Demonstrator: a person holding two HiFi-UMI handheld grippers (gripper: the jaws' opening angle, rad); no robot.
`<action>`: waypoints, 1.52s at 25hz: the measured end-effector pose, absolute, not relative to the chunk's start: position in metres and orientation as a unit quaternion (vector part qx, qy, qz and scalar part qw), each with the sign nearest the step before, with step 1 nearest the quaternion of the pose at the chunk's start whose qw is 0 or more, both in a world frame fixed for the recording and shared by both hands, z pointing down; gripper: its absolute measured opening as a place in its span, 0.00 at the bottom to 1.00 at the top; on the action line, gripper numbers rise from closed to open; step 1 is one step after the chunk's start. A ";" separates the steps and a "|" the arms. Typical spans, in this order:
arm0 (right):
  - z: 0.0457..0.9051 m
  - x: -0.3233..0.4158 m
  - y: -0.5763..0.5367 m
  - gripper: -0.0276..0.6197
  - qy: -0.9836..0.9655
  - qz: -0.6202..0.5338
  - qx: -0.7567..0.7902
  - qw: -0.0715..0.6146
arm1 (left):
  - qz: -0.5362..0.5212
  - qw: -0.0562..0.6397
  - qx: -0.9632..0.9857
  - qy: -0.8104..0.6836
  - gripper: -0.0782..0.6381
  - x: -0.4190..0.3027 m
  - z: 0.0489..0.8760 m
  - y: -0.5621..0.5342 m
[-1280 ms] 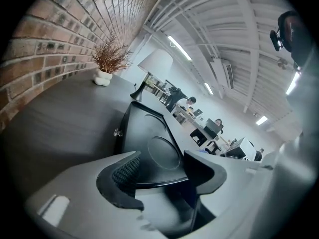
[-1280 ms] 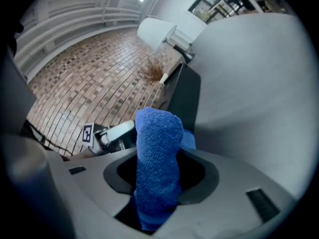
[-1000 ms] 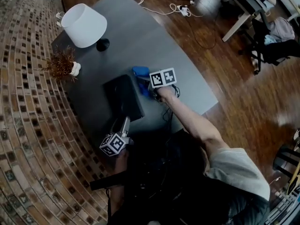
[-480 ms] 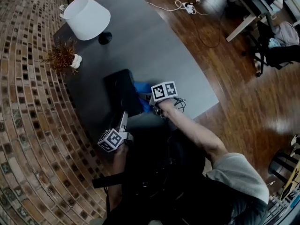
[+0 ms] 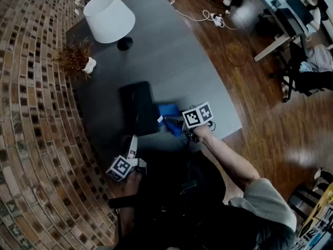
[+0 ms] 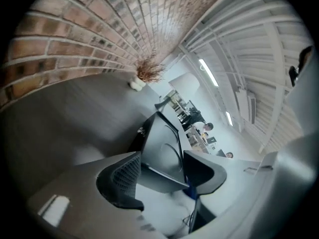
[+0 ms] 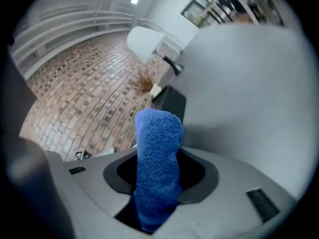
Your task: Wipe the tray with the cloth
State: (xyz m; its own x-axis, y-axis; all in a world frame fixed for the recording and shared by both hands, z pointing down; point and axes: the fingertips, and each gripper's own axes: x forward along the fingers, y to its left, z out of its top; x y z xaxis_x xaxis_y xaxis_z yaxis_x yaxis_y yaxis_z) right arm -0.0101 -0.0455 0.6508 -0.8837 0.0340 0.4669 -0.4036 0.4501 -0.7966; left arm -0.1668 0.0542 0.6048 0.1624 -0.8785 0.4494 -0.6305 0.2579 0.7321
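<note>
The black tray (image 5: pixel 138 108) lies on the grey table (image 5: pixel 177 61), near its front edge. In the left gripper view the tray's (image 6: pixel 162 143) near corner sits between the two jaws and reaches from pad to pad. So my left gripper (image 5: pixel 131 140) is shut on that corner. My right gripper (image 5: pixel 177 120) is shut on the blue cloth (image 5: pixel 169 112), just off the tray's near right side. In the right gripper view the cloth (image 7: pixel 158 143) stands up out of the jaws and hides part of the tray (image 7: pixel 173 103) beyond.
A lamp with a white shade (image 5: pixel 109 17) and a dried plant in a small white pot (image 5: pixel 75 59) stand at the table's far left. A brick surface runs along the left. Cables (image 5: pixel 208 17) lie on the wood floor, with desks and chairs at the far right.
My right gripper has carried the cloth along the tray's right side, from its far corner toward me. The left gripper has shifted a little and rolled at the tray's near corner.
</note>
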 end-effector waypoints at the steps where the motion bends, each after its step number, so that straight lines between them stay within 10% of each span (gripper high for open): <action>1: 0.639 -0.014 -0.088 0.32 -0.850 0.465 0.141 0.207 | -0.140 0.498 0.584 -0.626 0.46 -0.165 0.608 0.062; 8: 0.615 -0.140 -0.239 0.32 -0.923 0.240 0.096 0.286 | -0.230 0.574 0.554 -0.557 0.52 -0.123 0.620 0.054; 18: 0.633 -0.133 -0.195 0.30 -0.883 0.309 -0.081 0.345 | -0.242 0.549 0.542 -0.589 0.54 -0.169 0.626 0.048; 27: 0.635 -0.025 -0.093 0.30 -0.875 0.438 0.029 0.206 | -0.155 0.496 0.599 -0.609 0.57 -0.264 0.625 -0.043; 38: 0.635 -0.021 -0.193 0.30 -0.851 0.475 0.205 0.088 | -0.009 0.360 0.699 -0.618 0.46 -0.192 0.560 -0.017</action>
